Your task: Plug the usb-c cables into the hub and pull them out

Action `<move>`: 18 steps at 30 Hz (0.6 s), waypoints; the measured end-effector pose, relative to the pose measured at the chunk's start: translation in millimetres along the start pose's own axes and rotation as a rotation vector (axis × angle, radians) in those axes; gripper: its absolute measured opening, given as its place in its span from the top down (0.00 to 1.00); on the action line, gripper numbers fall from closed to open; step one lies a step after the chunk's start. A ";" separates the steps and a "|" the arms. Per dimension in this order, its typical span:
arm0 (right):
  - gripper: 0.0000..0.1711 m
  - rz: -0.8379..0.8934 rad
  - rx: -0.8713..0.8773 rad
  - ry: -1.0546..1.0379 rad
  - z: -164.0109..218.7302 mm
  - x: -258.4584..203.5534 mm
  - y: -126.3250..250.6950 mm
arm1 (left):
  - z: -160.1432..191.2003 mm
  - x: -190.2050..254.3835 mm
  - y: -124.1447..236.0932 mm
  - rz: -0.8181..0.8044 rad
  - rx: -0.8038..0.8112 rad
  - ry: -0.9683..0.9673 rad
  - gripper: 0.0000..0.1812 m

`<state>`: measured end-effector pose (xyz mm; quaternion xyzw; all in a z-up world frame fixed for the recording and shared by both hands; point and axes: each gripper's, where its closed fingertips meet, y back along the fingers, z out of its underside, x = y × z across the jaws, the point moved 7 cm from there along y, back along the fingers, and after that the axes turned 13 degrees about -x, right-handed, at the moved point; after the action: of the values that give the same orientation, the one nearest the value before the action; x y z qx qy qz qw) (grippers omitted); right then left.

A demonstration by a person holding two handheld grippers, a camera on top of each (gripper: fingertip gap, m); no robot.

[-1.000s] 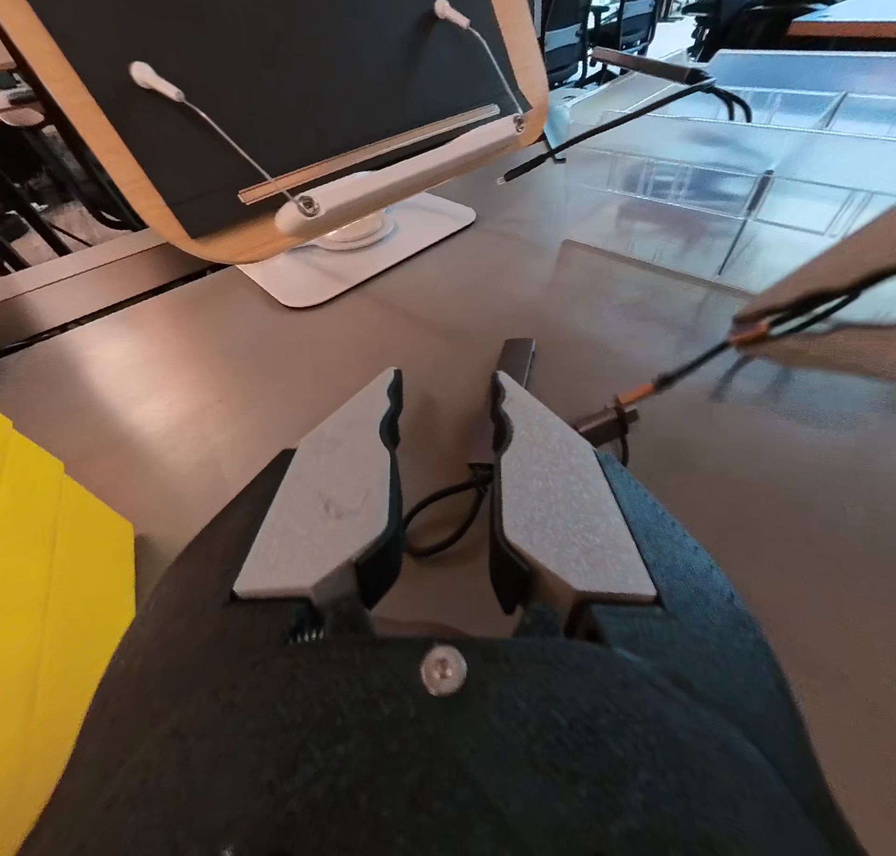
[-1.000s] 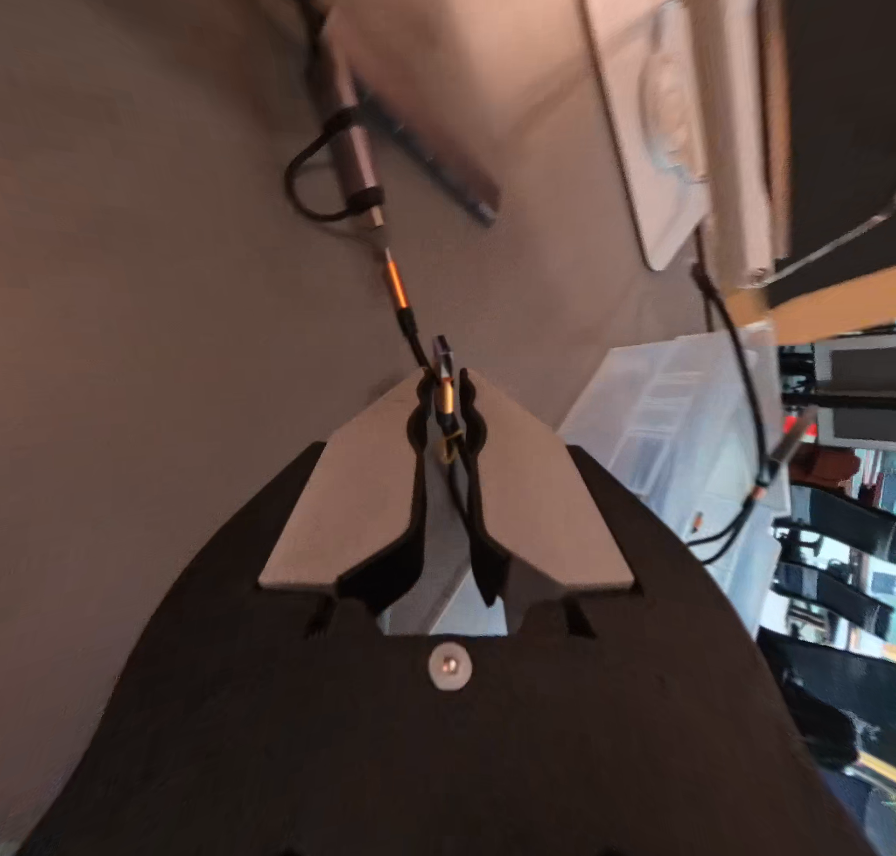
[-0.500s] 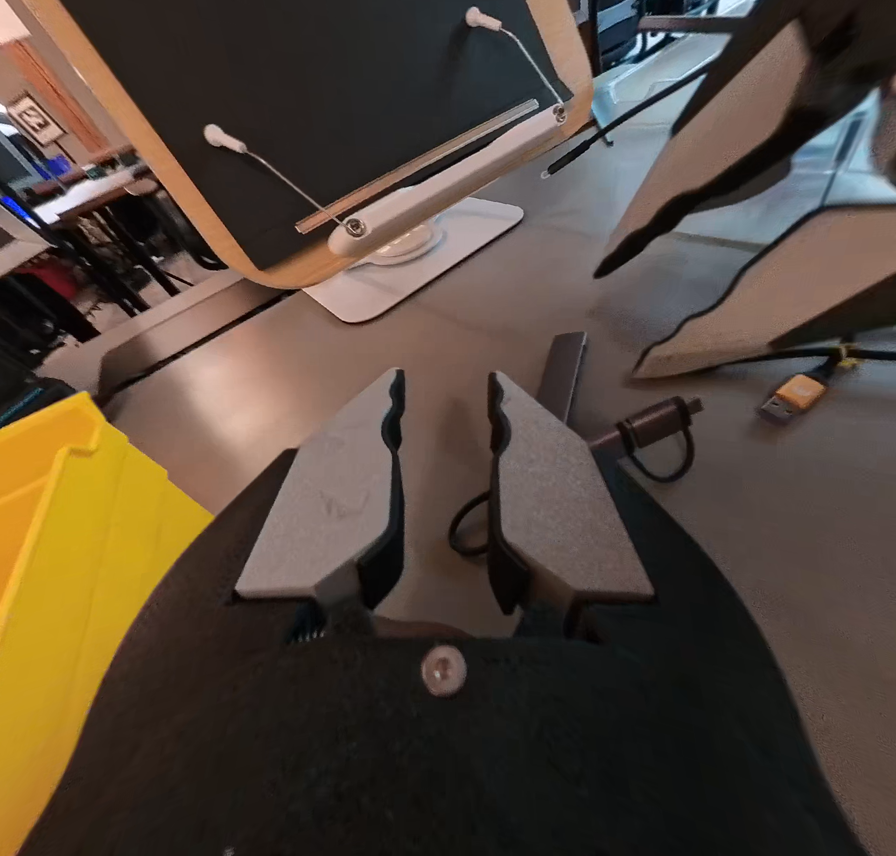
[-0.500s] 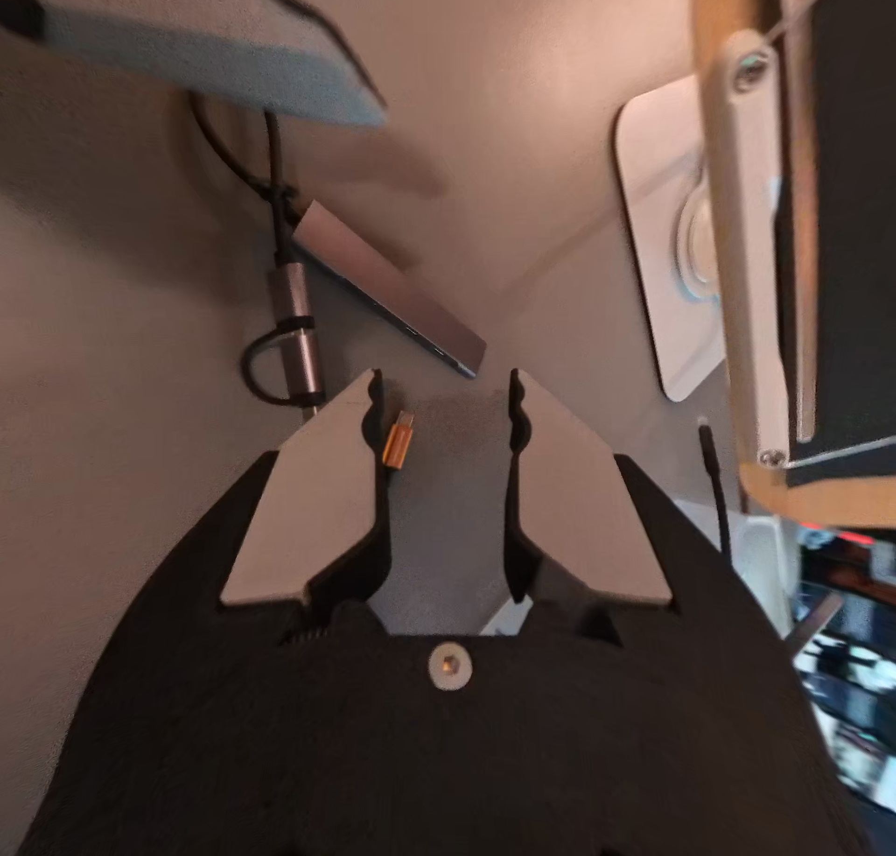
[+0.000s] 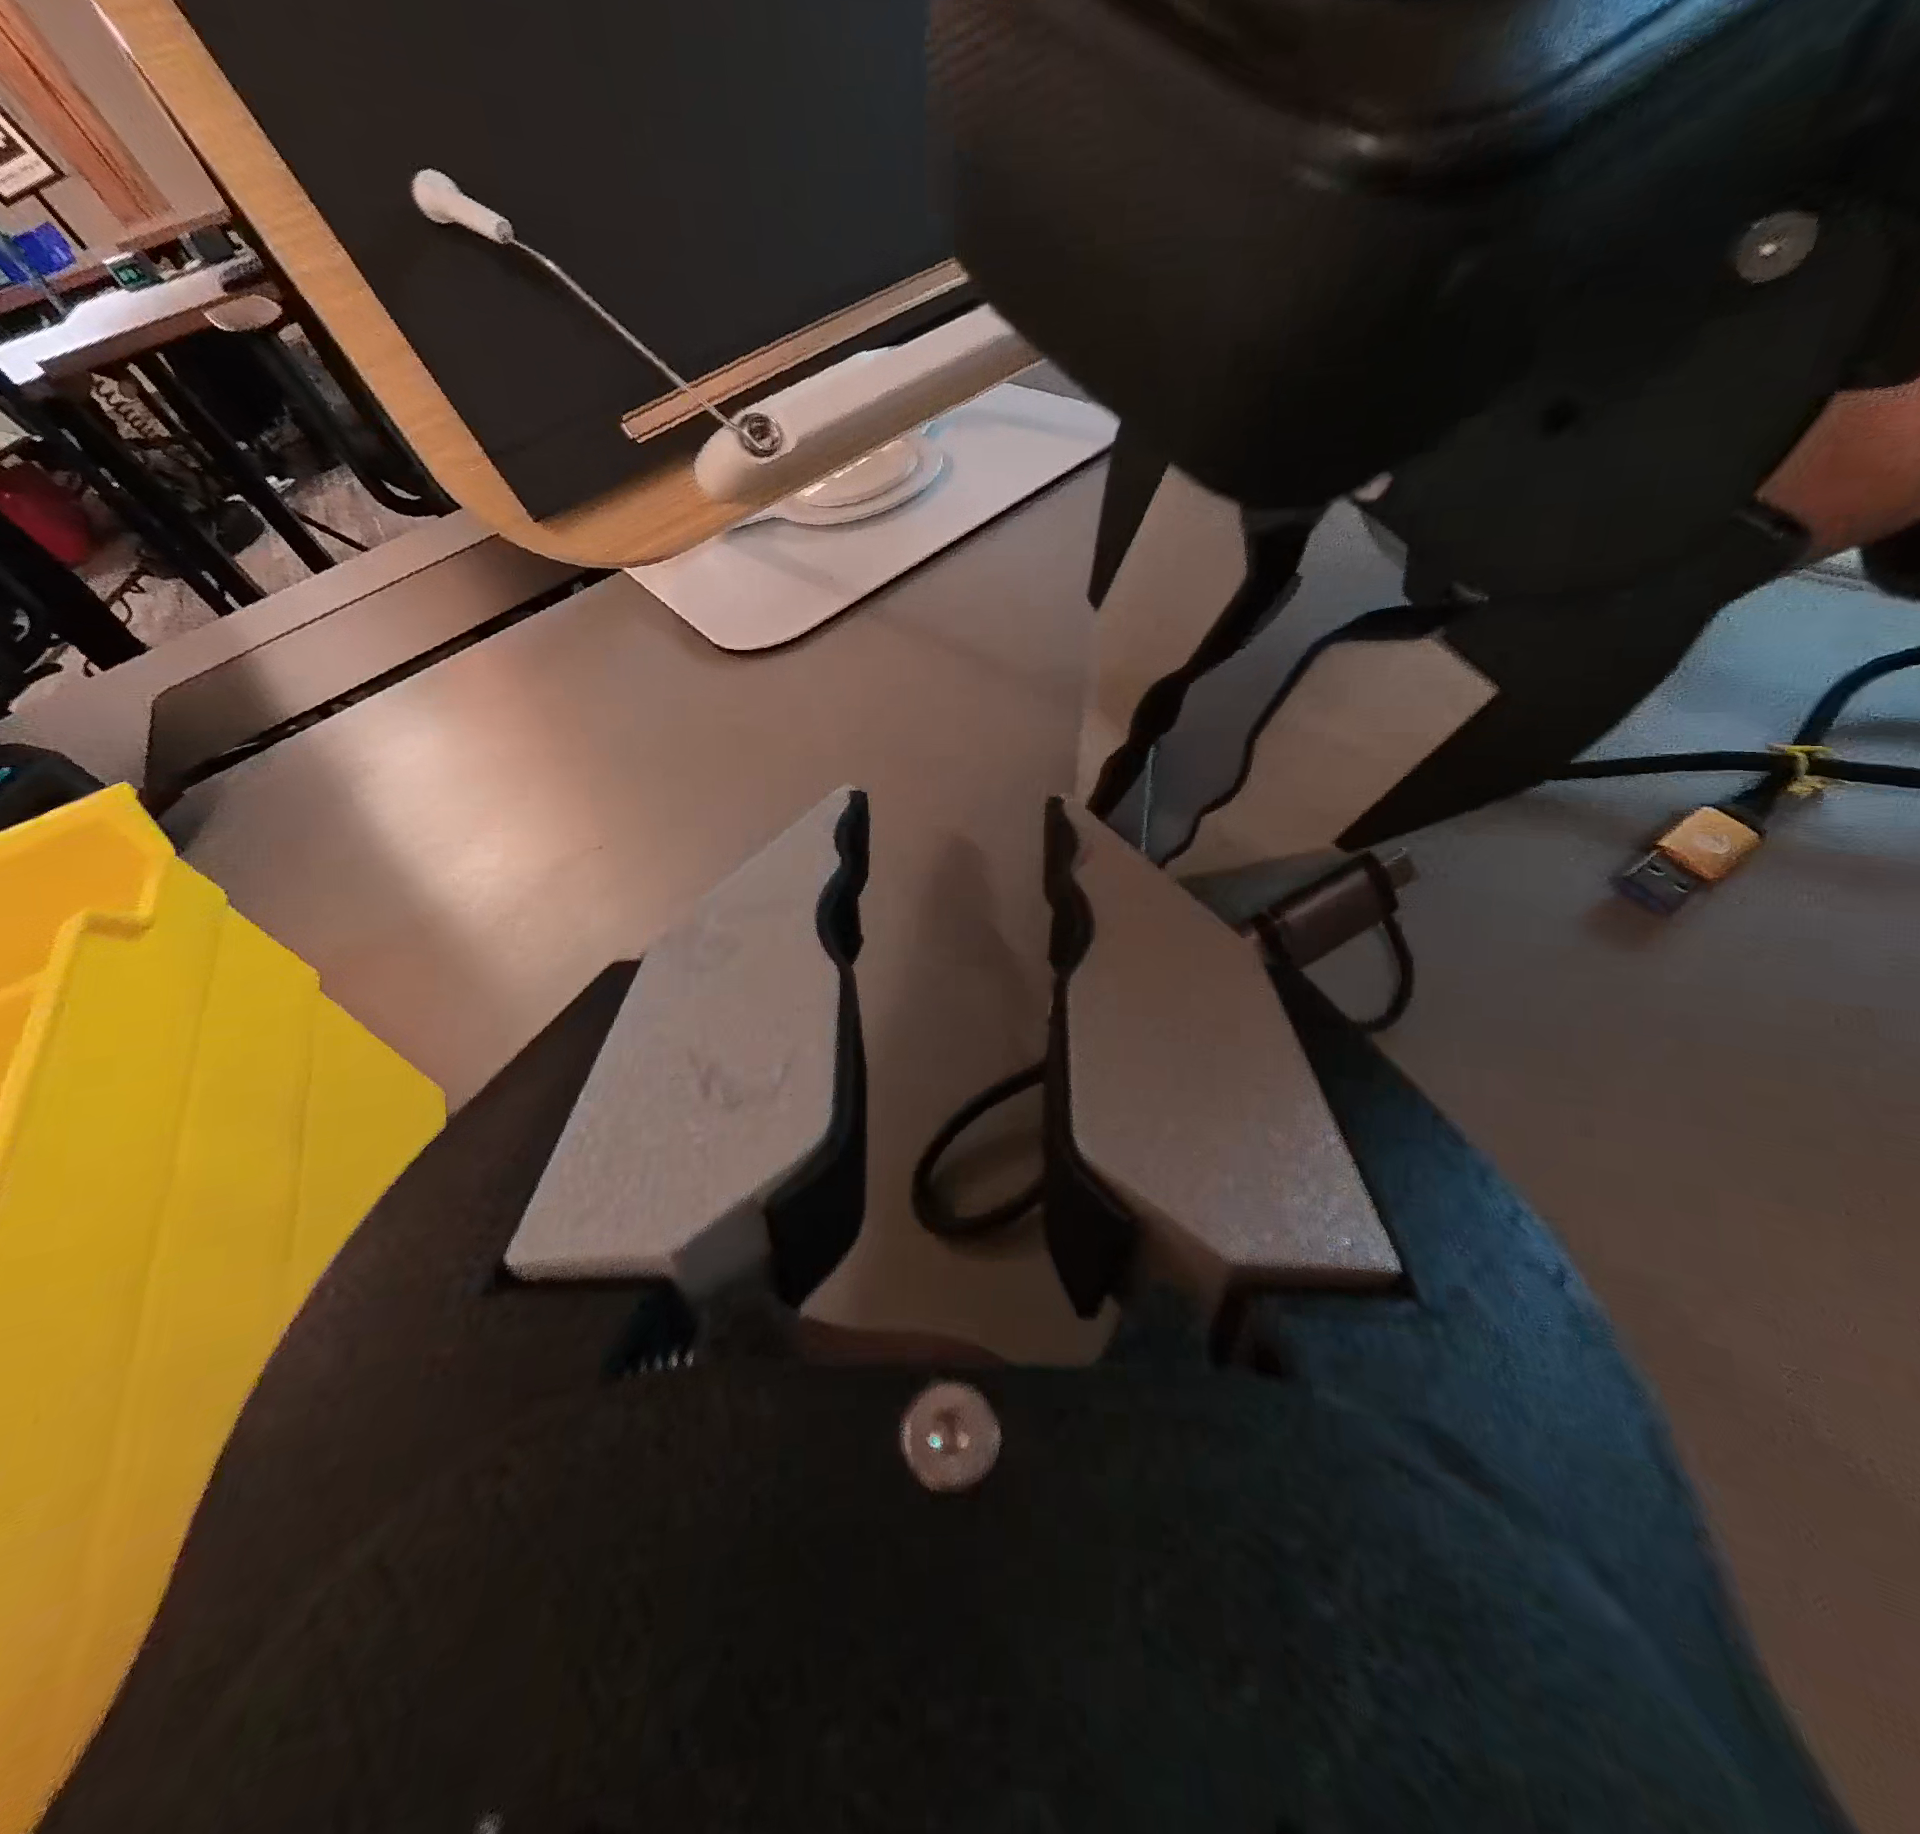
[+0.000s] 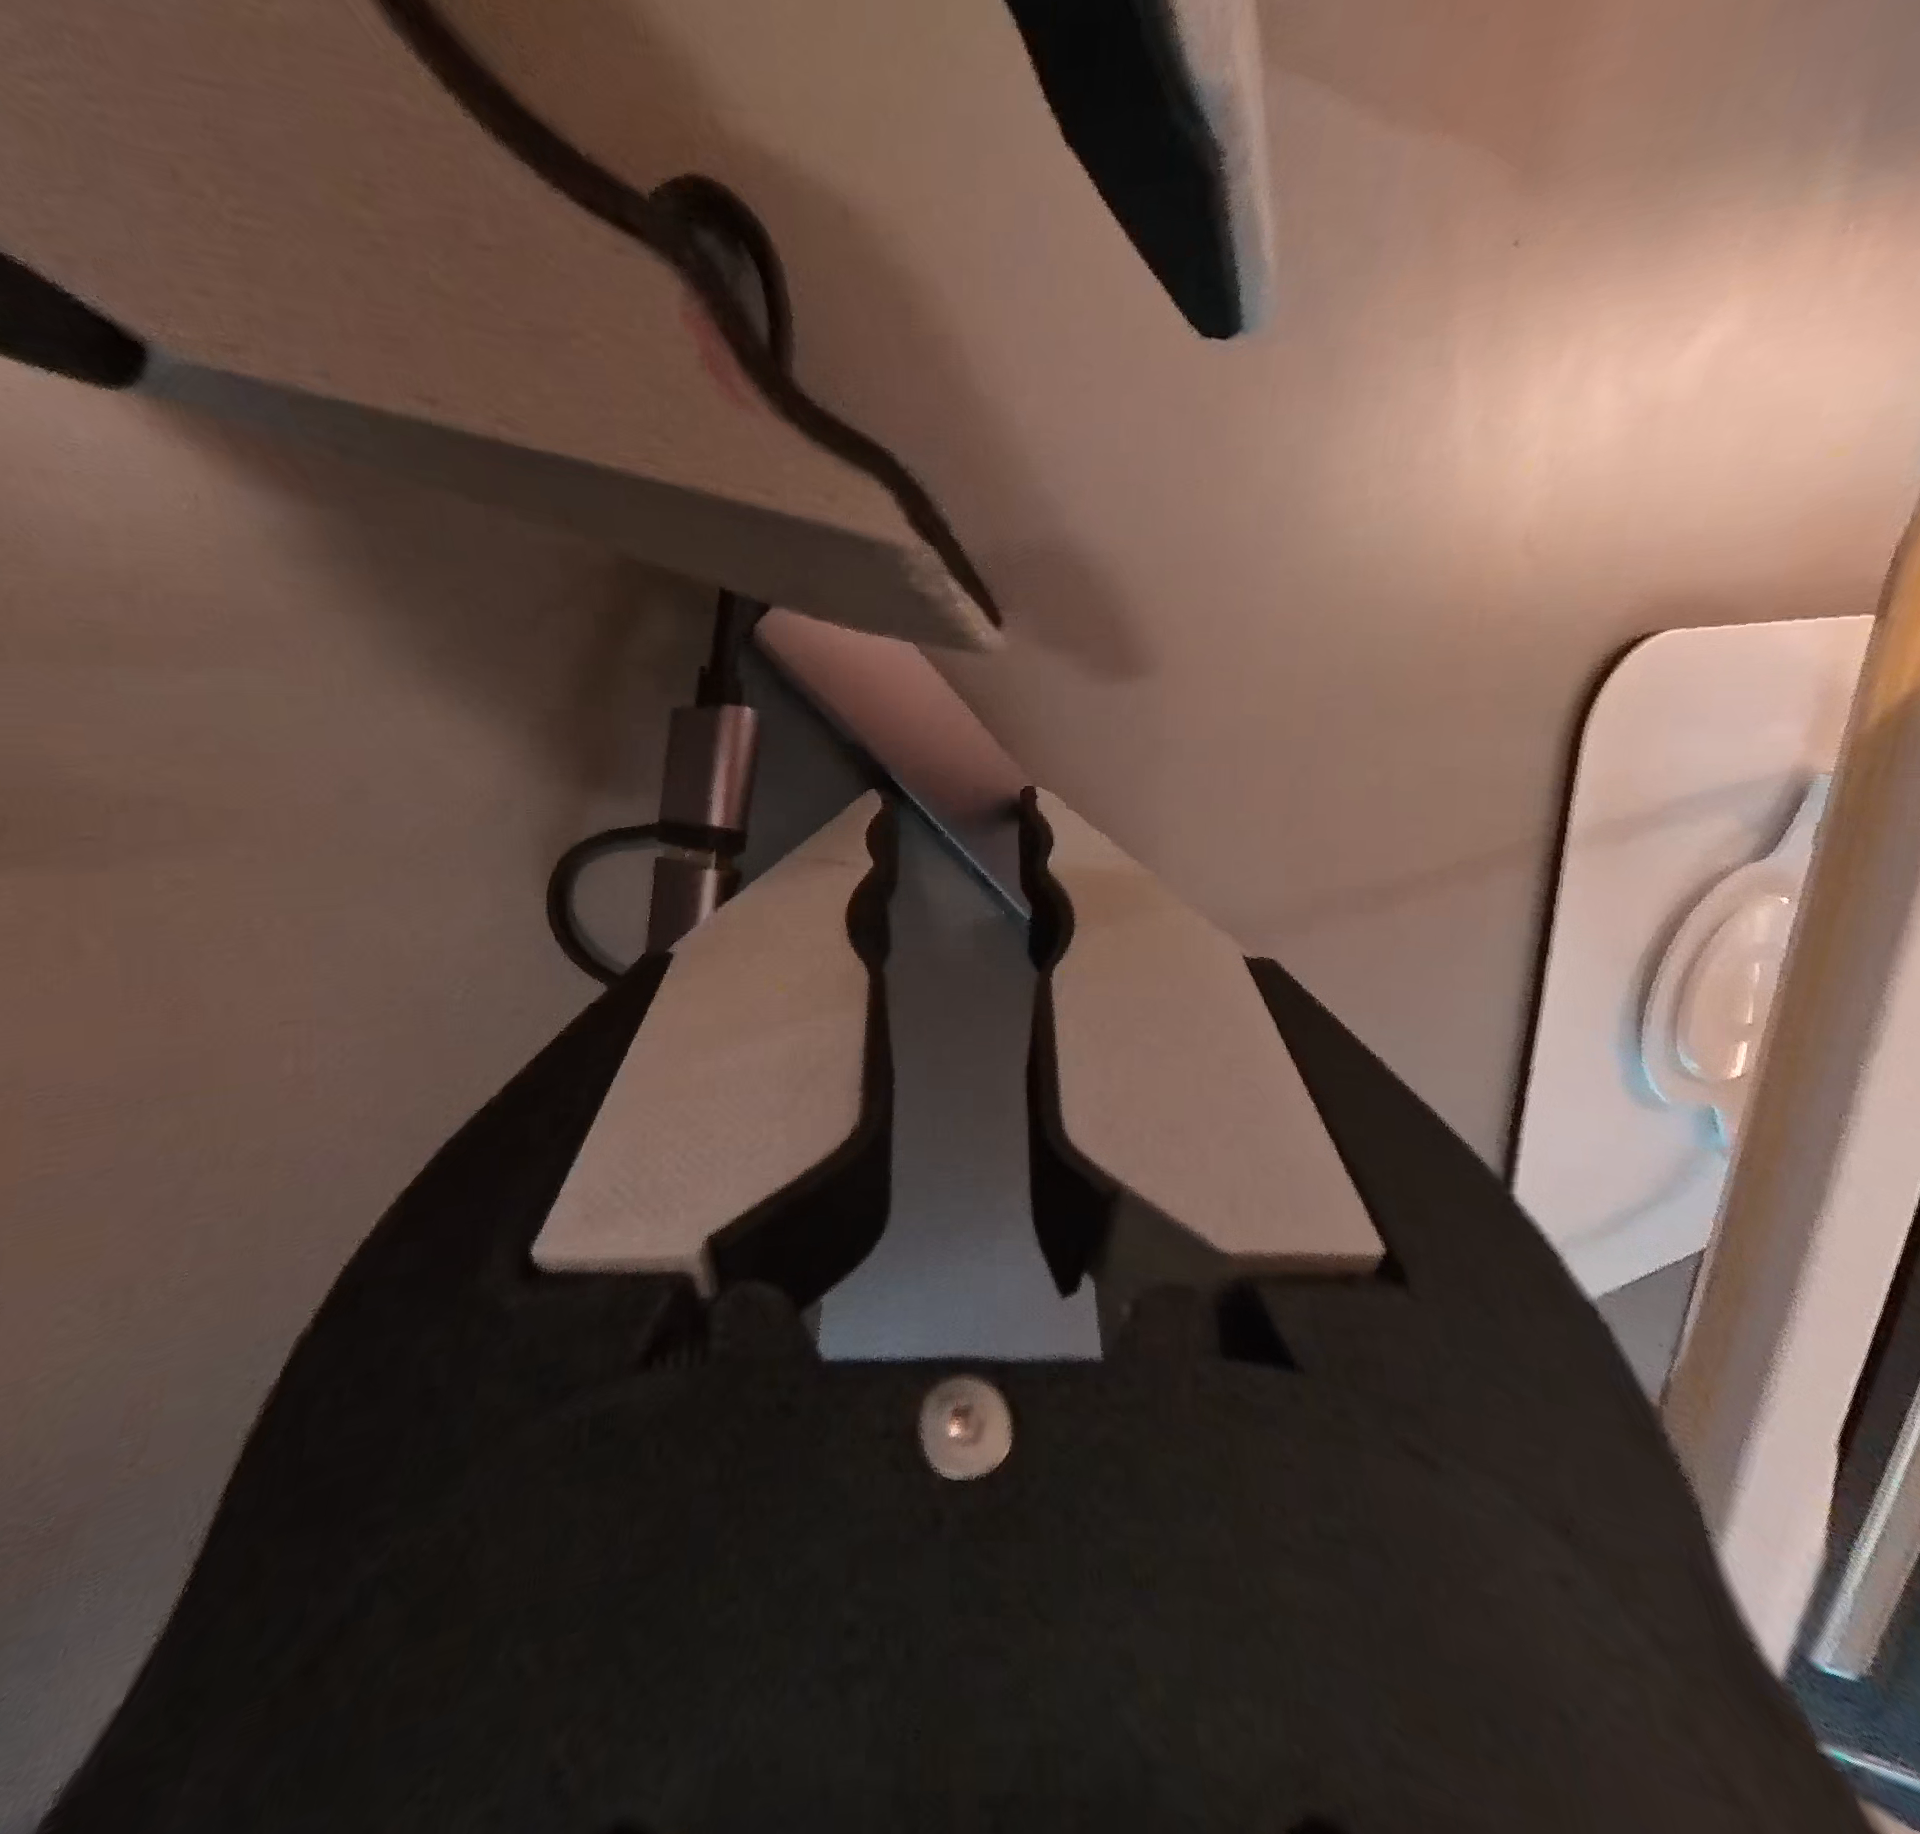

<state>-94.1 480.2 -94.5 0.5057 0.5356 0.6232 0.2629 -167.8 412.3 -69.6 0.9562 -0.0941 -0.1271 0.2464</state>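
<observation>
The grey hub (image 6: 956, 1078) lies on the brown table (image 5: 582, 797). My right gripper (image 6: 954, 808) stands over the hub with its jaws closed in against both sides. It also shows in the left wrist view (image 5: 1195, 787), coming down from the upper right. The hub's metal adapter plug (image 6: 707, 776) with a black loop lies just left of it, and also shows in the left wrist view (image 5: 1340, 901). An orange-shelled cable plug (image 5: 1683, 849) lies loose on the table to the right. My left gripper (image 5: 951, 828) is open and empty, just short of the hub, above a black cable loop (image 5: 977, 1171).
A yellow bin (image 5: 156, 1109) stands at the left. A dark board with a wooden rim (image 5: 312, 226) stands behind on a white base plate (image 5: 852, 558), also seen at the right of the right wrist view (image 6: 1662, 953). A black cable (image 5: 1849, 776) trails off right.
My right gripper let go of the orange cable plug, moved over the hub and narrowed its jaws around it. My left gripper stayed open and drew back a little.
</observation>
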 end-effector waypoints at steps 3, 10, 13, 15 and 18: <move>0.92 0.031 0.025 -0.083 2.4 2.0 1.8 | -0.4 0.7 0.3 -0.005 0.000 -0.016 0.83; 0.98 -0.001 0.189 -0.355 29.9 5.6 17.7 | -3.1 7.3 5.7 -0.018 0.033 -0.112 0.82; 0.98 0.000 0.215 -0.418 43.9 5.6 19.2 | -1.0 13.2 4.2 -0.034 0.016 -0.195 0.80; 0.98 -0.015 0.268 -0.426 48.2 2.3 24.2 | 0.8 18.4 2.7 -0.041 0.009 -0.255 0.80; 0.98 -0.002 0.350 -0.343 48.7 -7.9 40.3 | 3.8 21.6 -0.4 -0.077 -0.009 -0.331 0.76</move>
<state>-38.3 481.4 -63.8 0.6415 0.5834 0.4255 0.2591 -148.3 405.7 -77.3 0.9239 -0.0960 -0.2927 0.2269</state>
